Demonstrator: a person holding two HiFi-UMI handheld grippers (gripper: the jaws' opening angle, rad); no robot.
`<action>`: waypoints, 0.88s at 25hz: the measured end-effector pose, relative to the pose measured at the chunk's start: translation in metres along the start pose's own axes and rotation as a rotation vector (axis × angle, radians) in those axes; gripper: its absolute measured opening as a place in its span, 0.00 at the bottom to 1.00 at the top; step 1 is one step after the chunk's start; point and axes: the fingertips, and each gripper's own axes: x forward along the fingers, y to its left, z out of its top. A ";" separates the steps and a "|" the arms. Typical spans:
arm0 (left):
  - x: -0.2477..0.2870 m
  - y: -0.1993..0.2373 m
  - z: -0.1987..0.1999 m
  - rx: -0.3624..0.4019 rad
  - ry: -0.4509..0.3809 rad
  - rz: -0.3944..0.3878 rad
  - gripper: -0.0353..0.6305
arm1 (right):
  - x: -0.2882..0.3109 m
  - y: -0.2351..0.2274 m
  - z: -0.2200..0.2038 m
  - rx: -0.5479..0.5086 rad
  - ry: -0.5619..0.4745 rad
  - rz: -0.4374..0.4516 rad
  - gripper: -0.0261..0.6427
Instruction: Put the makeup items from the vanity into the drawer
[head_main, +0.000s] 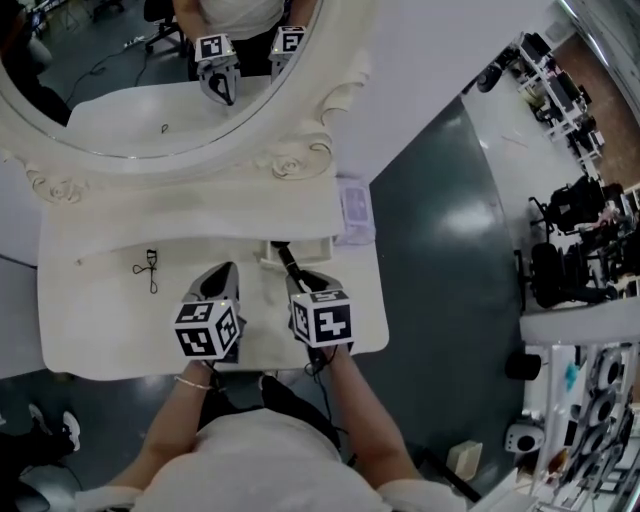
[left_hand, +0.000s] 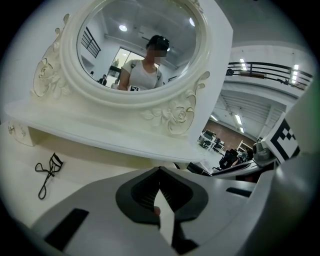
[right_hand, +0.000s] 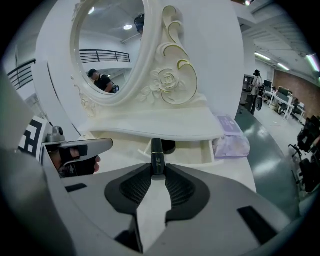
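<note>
My right gripper (right_hand: 158, 172) is shut on a slim black makeup tube (right_hand: 157, 152) with a gold band, which points toward the open drawer (right_hand: 196, 154) under the vanity shelf. A dark item (right_hand: 168, 146) lies inside that drawer. In the head view the right gripper (head_main: 294, 276) holds the tube (head_main: 285, 257) just in front of the drawer (head_main: 318, 243). The left gripper (head_main: 225, 270) hovers beside it over the tabletop, its jaws (left_hand: 159, 170) together with nothing visible between them. A black eyelash curler (head_main: 150, 270) (left_hand: 47, 173) lies on the table to the left.
The oval ornate mirror (head_main: 150, 70) rises behind the shelf (head_main: 200, 215). A purple packet (head_main: 355, 208) (right_hand: 231, 136) sits at the shelf's right end. The table's right edge (head_main: 383, 300) drops to a dark floor. The person stands against the front edge.
</note>
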 end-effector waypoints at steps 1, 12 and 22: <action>0.004 -0.002 0.000 0.000 0.004 -0.002 0.06 | 0.001 -0.002 0.000 0.000 0.008 0.000 0.18; 0.026 -0.014 0.001 -0.002 0.017 -0.011 0.06 | 0.007 -0.023 0.009 -0.016 0.032 -0.007 0.18; 0.028 -0.008 -0.001 -0.003 0.024 0.003 0.06 | 0.013 -0.035 0.016 0.032 -0.004 -0.032 0.19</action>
